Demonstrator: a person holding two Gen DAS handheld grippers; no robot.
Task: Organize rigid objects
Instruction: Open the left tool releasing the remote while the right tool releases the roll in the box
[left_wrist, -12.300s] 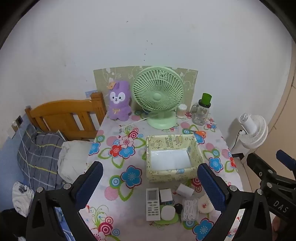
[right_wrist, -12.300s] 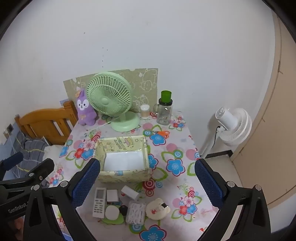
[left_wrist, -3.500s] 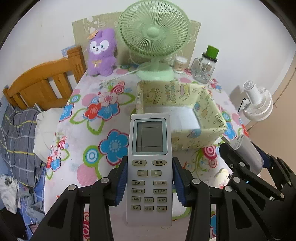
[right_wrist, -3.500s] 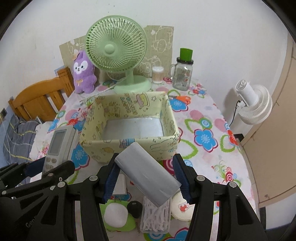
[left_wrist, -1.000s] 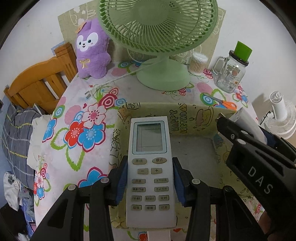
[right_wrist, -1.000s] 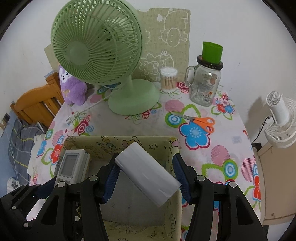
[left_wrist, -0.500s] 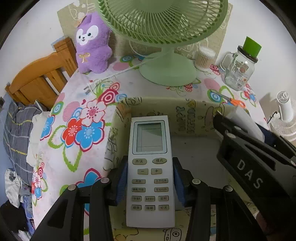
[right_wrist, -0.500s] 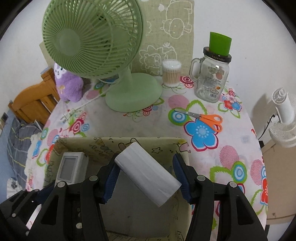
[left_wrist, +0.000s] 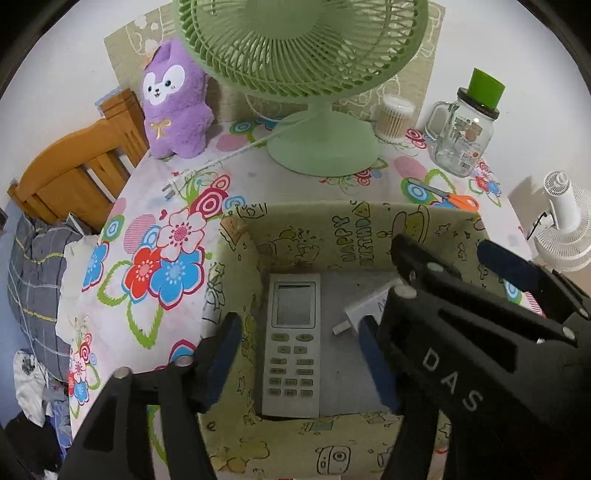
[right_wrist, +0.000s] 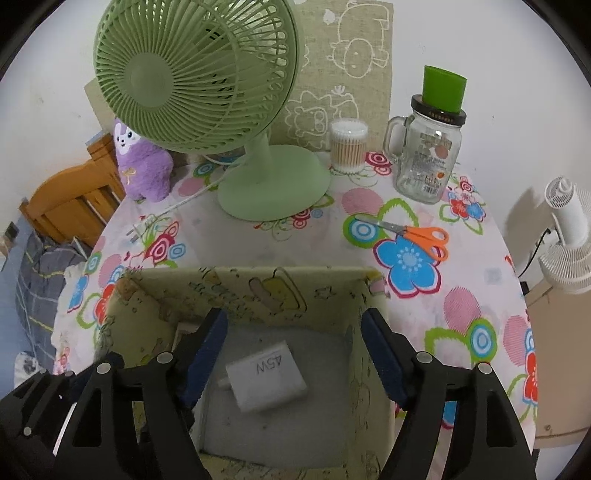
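White walls back a bench (right_wrist: 295, 243) covered in a bright flower-print cloth. At its centre sits a yellow cartoon-print box (left_wrist: 236, 280) with an open top and a pale grey floor.

Inside the box, a white remote control (left_wrist: 291, 347) lies flat along the left side, screen toward the far wall. Beside it on the right lies a white charger block (right_wrist: 266, 376) marked "45W", tilted, its plug end pointing left. The two are apart.

The left gripper (left_wrist: 299, 362) hangs over the box with its blue-padded fingers (left_wrist: 225, 354) spread wide on either side of the remote, touching nothing. The right gripper (right_wrist: 295, 354) hangs over the charger, its fingers (right_wrist: 380, 354) likewise spread wide and holding nothing.

Behind the box stands a green desk fan (right_wrist: 199, 74), its cord and plug (right_wrist: 138, 229) trailing left across the cloth. A purple plush toy (left_wrist: 175, 99) sits at the far left corner. Right of the fan are a tub of cotton swabs (right_wrist: 348, 146), a glass mug jar with a green lid (right_wrist: 430, 155), and orange-handled scissors (right_wrist: 410, 232). A wooden bed frame (left_wrist: 77, 173) shows at left, and a white floor fan (right_wrist: 565, 243) at right.
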